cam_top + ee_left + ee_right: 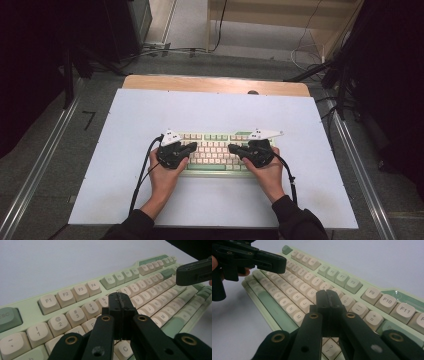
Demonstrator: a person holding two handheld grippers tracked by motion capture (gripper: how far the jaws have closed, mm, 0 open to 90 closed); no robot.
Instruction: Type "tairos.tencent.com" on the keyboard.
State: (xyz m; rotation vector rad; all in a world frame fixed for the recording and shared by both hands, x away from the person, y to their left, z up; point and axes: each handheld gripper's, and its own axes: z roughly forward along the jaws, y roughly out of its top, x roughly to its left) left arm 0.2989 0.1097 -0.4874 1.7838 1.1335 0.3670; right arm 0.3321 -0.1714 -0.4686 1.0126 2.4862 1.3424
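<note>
A pale green keyboard (215, 150) with cream and green keycaps lies on the white mat. A person's hands hold both grippers over it. My left gripper (194, 146) is over the keyboard's left half and points right. In the left gripper view the left gripper (120, 296) is shut with nothing between the jaws, above the number row of the keyboard (80, 290). My right gripper (231, 148) is over the right half and points left. In the right gripper view the right gripper (327, 293) is also shut and empty, above the keyboard (342, 277). Whether either tip touches a key I cannot tell.
The white mat (150, 110) covers a wooden table whose far edge (215, 84) shows. Bare mat surrounds the keyboard on all sides. Metal rails (40, 165) run along the floor on both sides. Cables and dark equipment (345, 75) stand beyond the table.
</note>
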